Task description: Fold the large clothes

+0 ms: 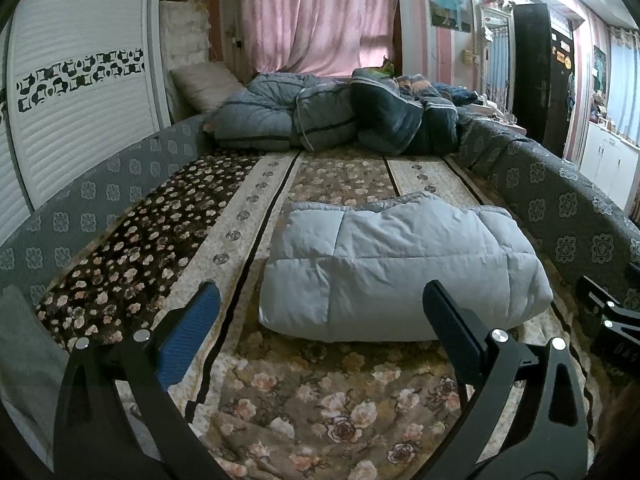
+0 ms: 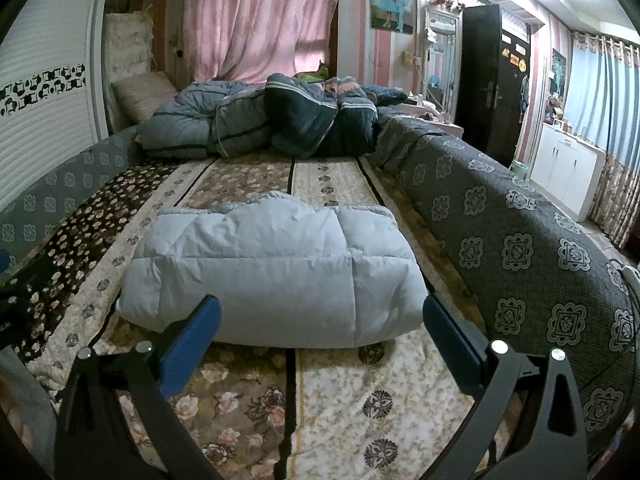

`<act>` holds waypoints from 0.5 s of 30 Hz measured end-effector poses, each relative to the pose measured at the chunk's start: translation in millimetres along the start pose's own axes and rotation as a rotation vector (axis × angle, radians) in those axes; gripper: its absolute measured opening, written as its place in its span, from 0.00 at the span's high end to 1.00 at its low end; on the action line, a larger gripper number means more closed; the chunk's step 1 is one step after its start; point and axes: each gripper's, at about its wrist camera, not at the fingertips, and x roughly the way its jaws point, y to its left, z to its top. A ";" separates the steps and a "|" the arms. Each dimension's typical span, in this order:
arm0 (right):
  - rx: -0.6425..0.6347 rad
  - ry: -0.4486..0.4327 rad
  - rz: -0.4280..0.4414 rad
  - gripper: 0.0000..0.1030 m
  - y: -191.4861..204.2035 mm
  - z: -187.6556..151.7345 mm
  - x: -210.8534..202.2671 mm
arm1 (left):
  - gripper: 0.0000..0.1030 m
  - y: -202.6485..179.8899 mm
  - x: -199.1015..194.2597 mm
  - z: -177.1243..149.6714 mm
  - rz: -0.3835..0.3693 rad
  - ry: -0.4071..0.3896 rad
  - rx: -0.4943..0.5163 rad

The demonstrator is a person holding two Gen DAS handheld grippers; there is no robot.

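We see a pale blue padded coat [image 1: 404, 264] lying folded into a thick bundle on the bed [image 1: 224, 216], resting on its flowered cover. In the left wrist view the coat sits at about one o'clock from the left gripper [image 1: 320, 332]; in the right wrist view it lies at about eleven o'clock from the right gripper [image 2: 320, 336].

Our left gripper hangs near the coat's close edge with its jaws wide apart and nothing between them. Our right gripper is the same: jaws spread, empty, near the coat's close edge. We cannot tell whether either touches the fabric. Part of the right gripper shows at three o'clock in the left wrist view, and a dark part of the left gripper shows at nine o'clock in the right wrist view.

At twelve o'clock, at the far end of the bed, a heap of grey and dark quilts [image 1: 332, 116] is piled up, well apart from the coat. A pillow [image 1: 204, 84] leans at eleven o'clock beside the heap. Pink curtains [image 1: 316, 12] hang behind. A grey patterned spread [image 2: 516, 240] runs along the bed's right side, from one to four o'clock.
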 end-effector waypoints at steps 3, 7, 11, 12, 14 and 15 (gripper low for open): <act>-0.004 0.005 -0.002 0.02 0.5 0.2 1.0 | 0.03 -0.9 -1.3 0.5 0.010 -0.004 0.003; -0.002 0.003 -0.002 0.02 1.0 0.4 1.2 | 0.03 -3.9 -3.7 0.9 0.010 -0.005 0.004; -0.004 0.010 0.002 0.02 0.0 1.0 2.9 | 0.03 -4.7 -5.4 -0.3 0.017 -0.011 0.005; -0.004 0.010 0.001 0.02 0.4 1.3 2.3 | 0.03 -4.5 -5.6 -0.3 0.017 -0.010 0.002; -0.005 0.009 0.000 0.02 1.9 2.4 2.1 | 0.03 -3.6 -5.4 0.0 0.014 -0.007 -0.001; -0.004 0.009 0.002 0.02 1.4 2.1 2.2 | 0.03 -2.9 -5.0 0.1 0.015 -0.007 -0.001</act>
